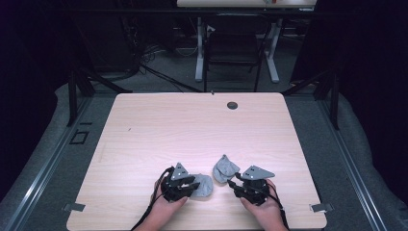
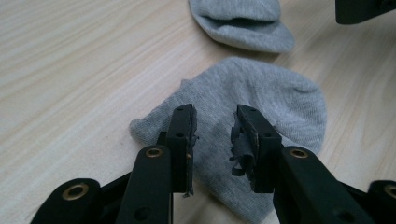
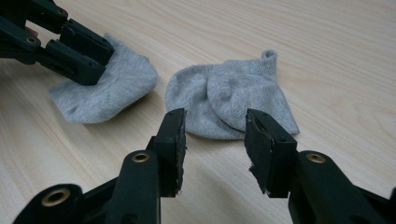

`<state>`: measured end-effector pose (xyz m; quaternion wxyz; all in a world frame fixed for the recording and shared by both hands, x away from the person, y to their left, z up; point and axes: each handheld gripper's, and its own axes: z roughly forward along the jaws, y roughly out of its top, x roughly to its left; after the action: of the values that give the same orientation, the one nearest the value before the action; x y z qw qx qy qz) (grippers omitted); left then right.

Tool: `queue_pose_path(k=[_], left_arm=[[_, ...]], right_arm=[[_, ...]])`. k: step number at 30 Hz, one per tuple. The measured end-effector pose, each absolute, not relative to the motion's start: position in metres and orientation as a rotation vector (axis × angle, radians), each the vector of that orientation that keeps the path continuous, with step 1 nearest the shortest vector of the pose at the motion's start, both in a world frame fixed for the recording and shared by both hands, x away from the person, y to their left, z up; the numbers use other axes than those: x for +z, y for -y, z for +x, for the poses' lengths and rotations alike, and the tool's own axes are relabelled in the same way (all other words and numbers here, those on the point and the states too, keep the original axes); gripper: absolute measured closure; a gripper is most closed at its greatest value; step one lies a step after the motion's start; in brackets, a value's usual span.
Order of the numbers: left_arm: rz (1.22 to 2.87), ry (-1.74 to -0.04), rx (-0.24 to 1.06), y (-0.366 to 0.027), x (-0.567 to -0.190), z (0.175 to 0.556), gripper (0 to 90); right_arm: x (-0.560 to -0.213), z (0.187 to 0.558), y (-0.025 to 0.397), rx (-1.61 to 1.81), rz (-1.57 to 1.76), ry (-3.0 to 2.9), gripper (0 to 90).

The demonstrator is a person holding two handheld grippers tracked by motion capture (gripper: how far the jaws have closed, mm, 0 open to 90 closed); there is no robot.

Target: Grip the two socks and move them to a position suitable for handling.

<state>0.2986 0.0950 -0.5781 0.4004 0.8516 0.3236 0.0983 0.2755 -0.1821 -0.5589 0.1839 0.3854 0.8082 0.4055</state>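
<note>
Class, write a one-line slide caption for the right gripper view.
Open right gripper faces a folded grey sock on the wooden table.

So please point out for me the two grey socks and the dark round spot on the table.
Left sock (image 2: 261, 100), left gripper view: middle of its flat body.
Right sock (image 3: 233, 100), right gripper view: on the folded-over upper layer.
Dark round spot (image 1: 232, 105), high view: its centre, near the table's far edge.

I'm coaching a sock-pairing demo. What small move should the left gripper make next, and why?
Probably lower and shut. The left gripper is open, its fingers poised over the near sock with fabric between them, nothing pinched yet. The right gripper is also open, short of the folded sock.
</note>
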Motion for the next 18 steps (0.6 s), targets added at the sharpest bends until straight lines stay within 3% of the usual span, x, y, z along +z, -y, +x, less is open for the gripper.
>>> queue_pose_path(k=[18], left_arm=[[2.181,-0.799,0.199,-0.103,-0.578,0.276,67.5]], right_arm=[[-0.559,0.276,0.181,1.147,1.093,-2.281,57.1]])
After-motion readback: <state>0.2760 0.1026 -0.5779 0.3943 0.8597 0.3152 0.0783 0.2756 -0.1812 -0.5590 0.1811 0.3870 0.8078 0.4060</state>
